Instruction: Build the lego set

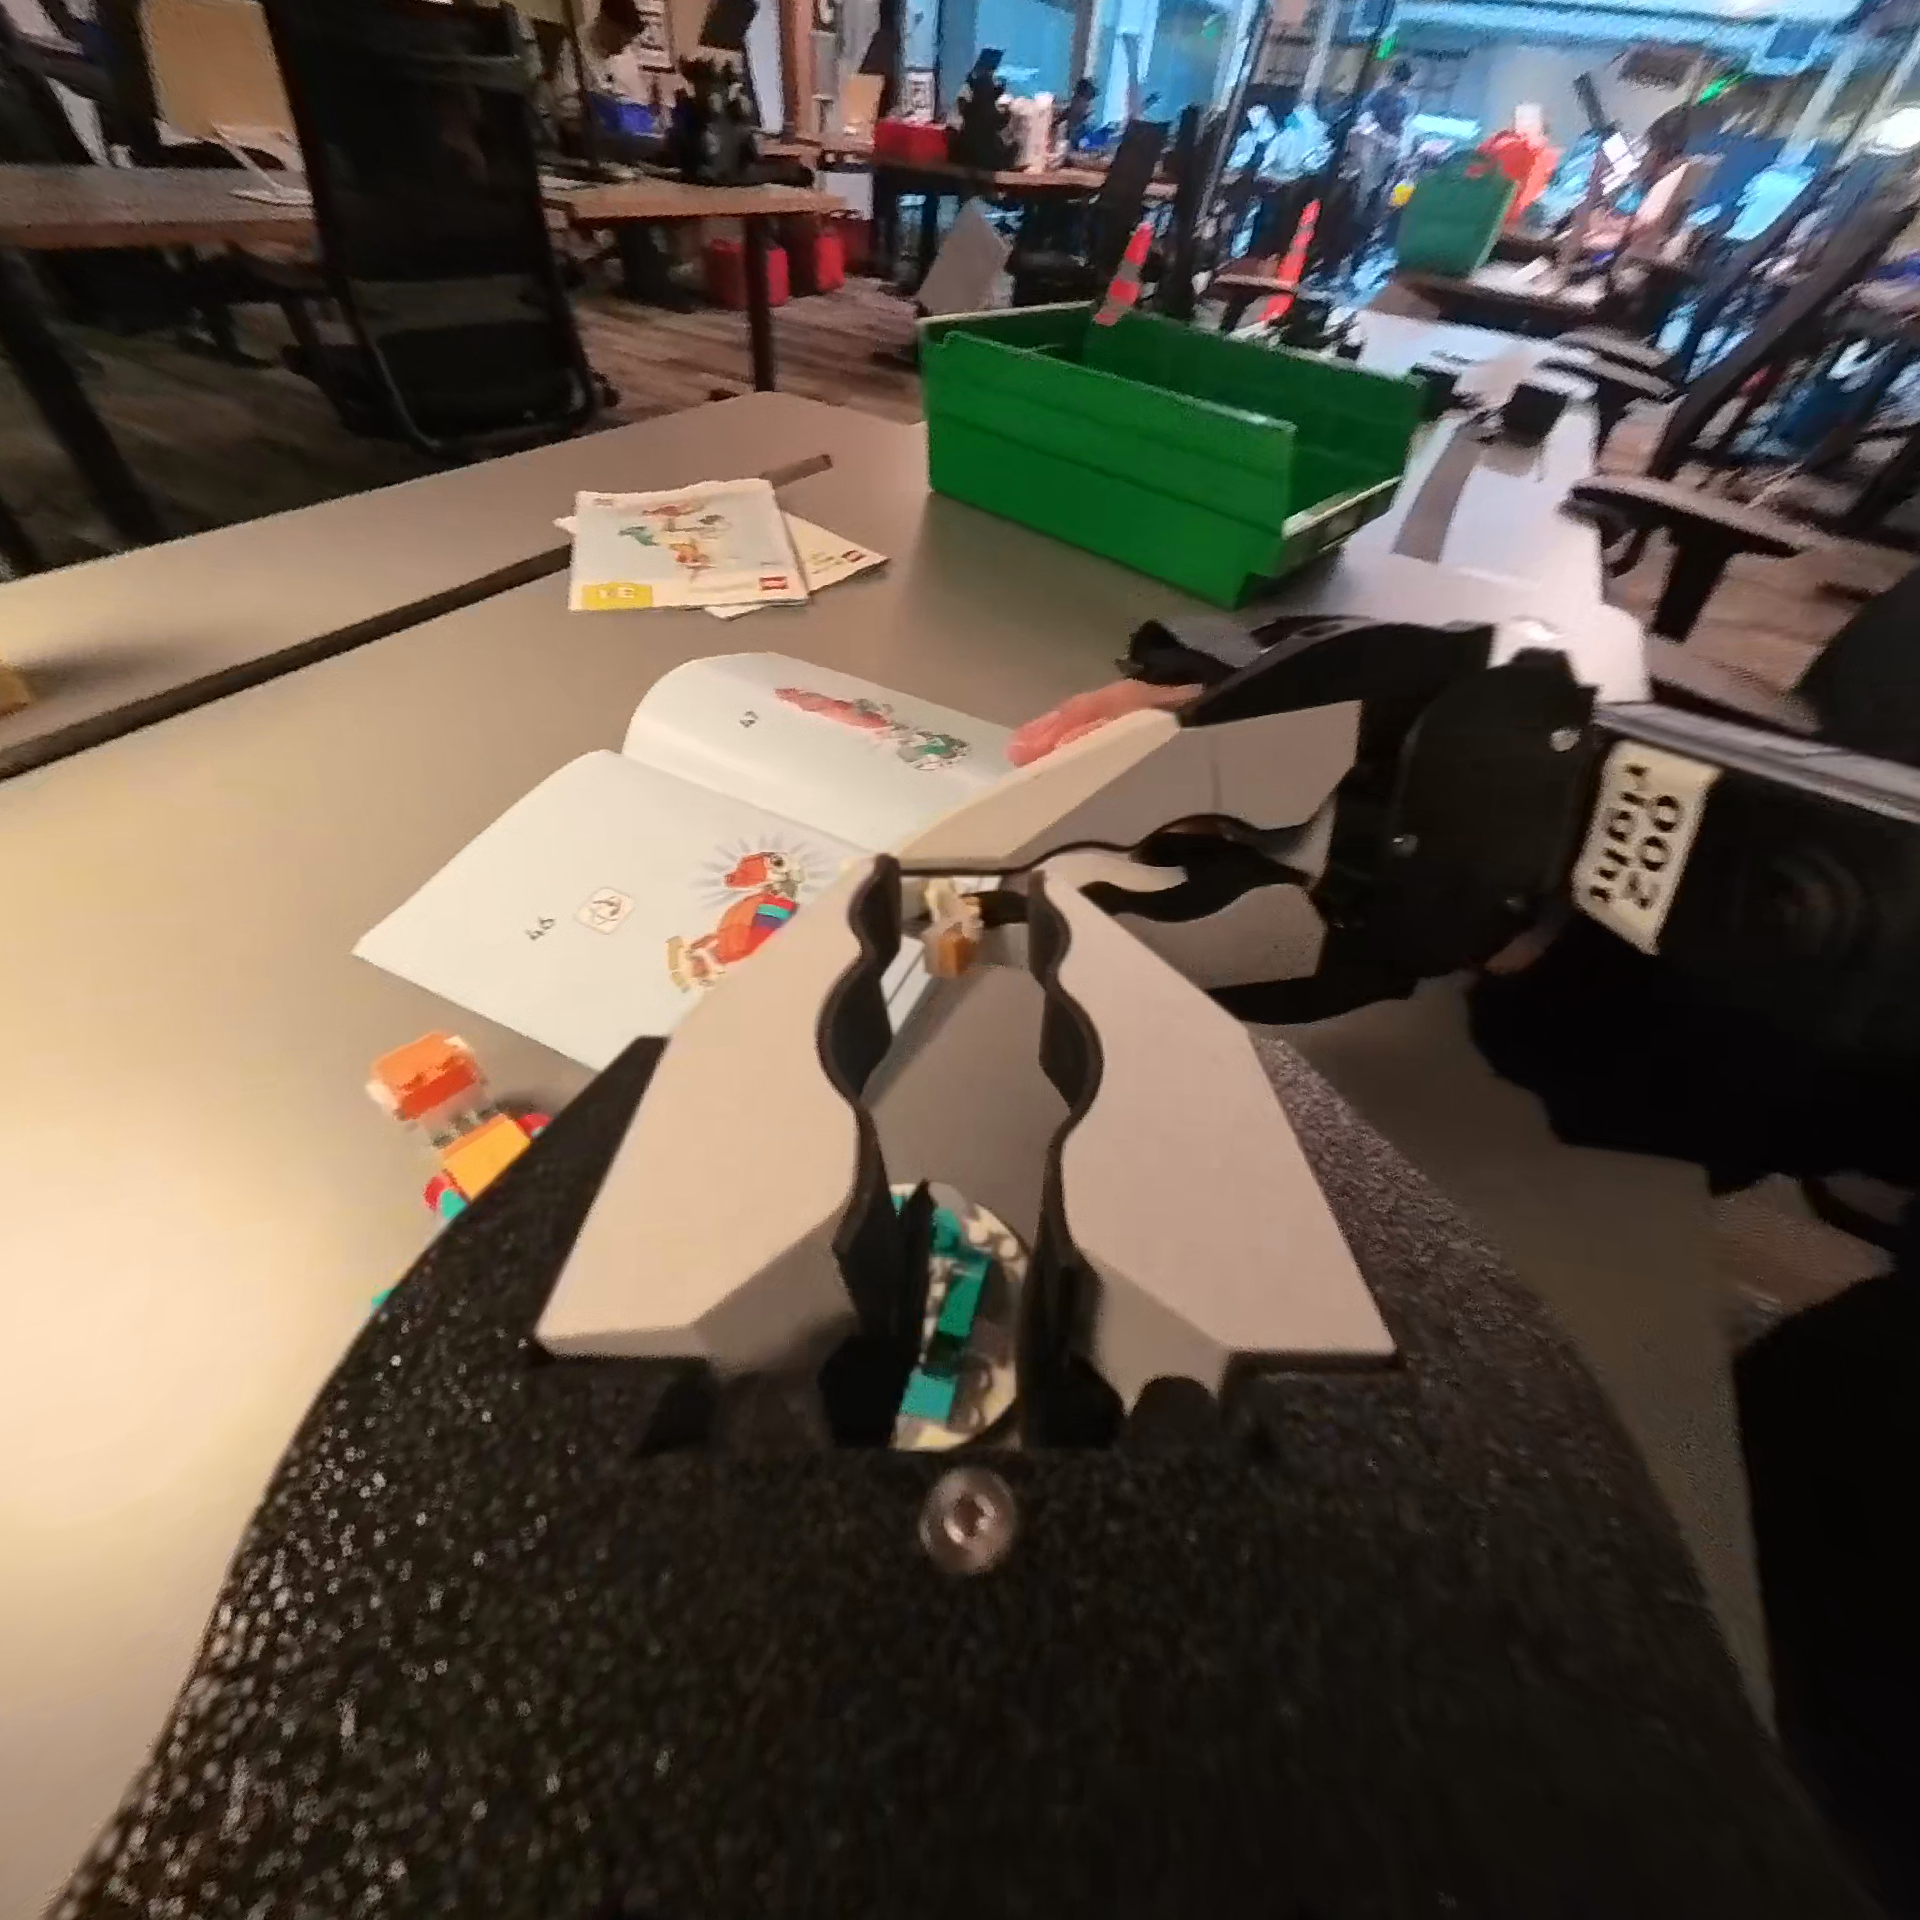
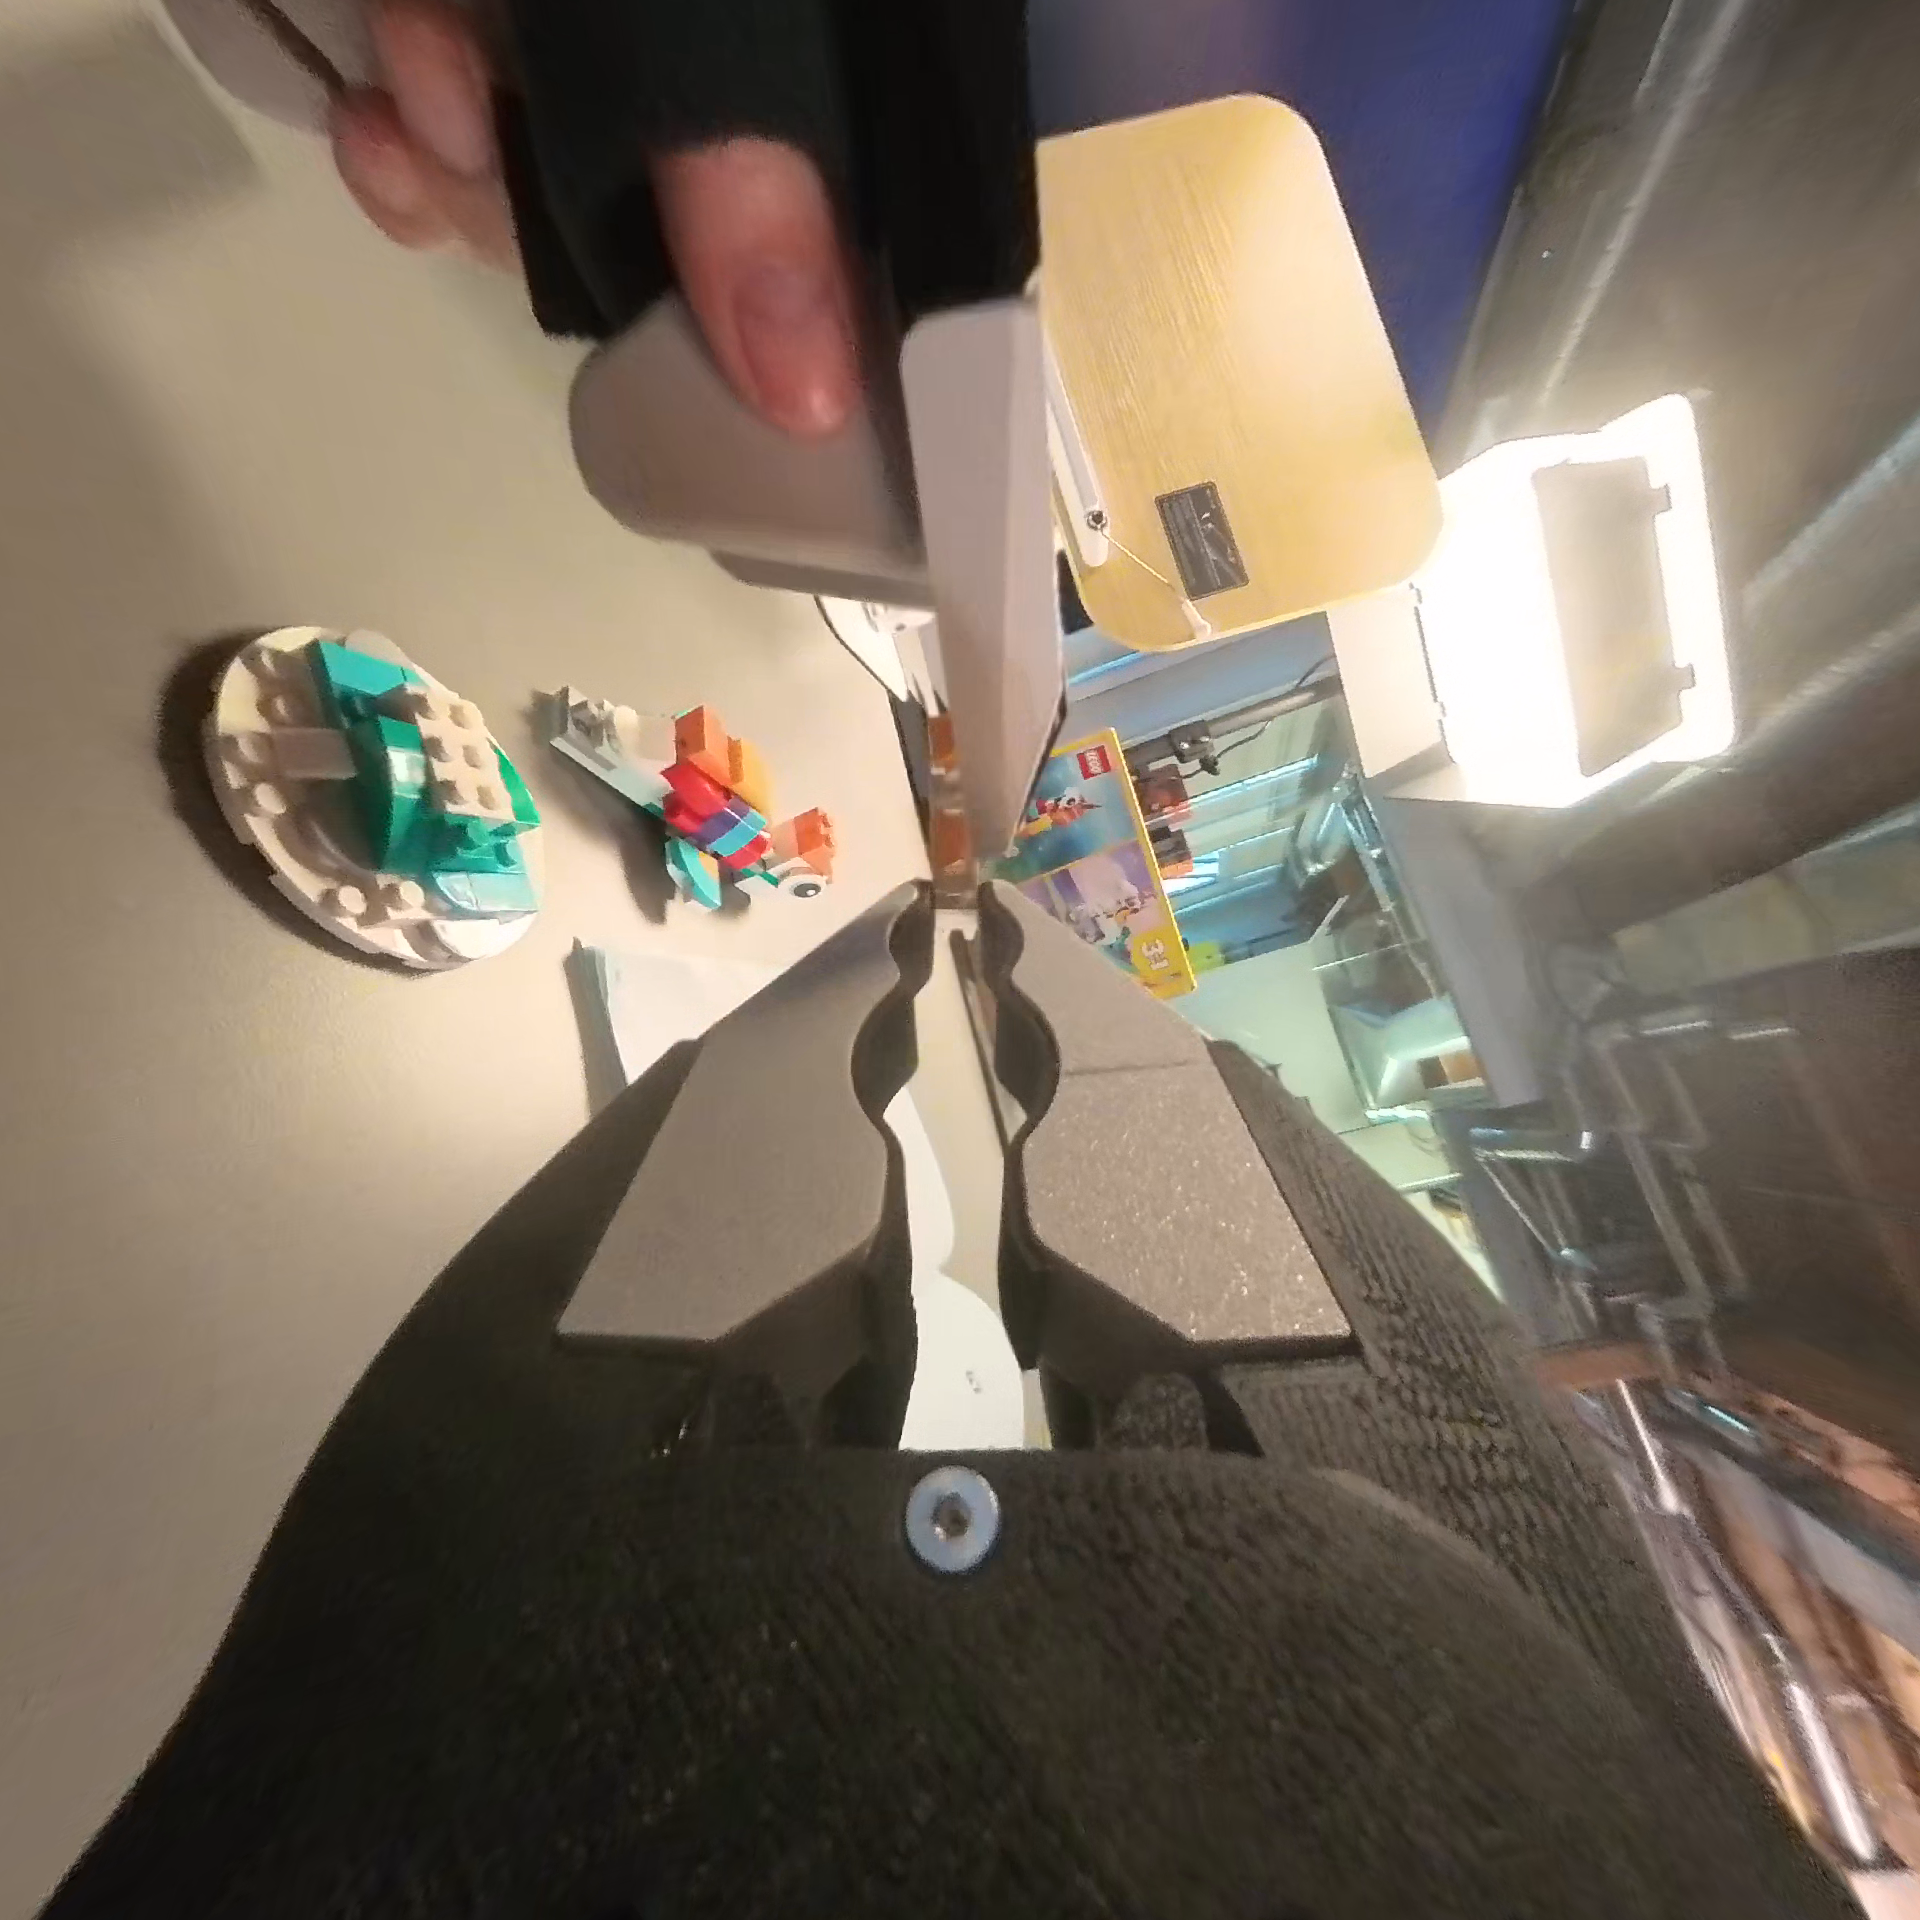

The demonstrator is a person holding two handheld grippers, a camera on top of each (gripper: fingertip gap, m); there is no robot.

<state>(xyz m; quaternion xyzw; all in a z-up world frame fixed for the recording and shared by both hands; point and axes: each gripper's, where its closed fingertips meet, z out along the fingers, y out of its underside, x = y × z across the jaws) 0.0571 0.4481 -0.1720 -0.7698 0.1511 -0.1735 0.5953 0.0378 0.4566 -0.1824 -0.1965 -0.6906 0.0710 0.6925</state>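
The orange figure (image 1: 454, 1122) is half hidden behind the left gripper (image 1: 961, 904), the teal base (image 1: 951, 1340) only peeks between its fingers. The small brick (image 1: 951, 935) is too blurry, maybe tan. Background's mush.

I see a green bin (image 1: 1164, 457), a pale blue booklet (image 1: 665, 862), a white-and-teal round build (image 2: 374, 800) and grey fingers (image 1: 727, 1132) on speckled black mounts.

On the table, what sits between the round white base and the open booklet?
In the right wrist view, only bare table separates the round white base from the open booklet; the small colourful model sits off to one side.
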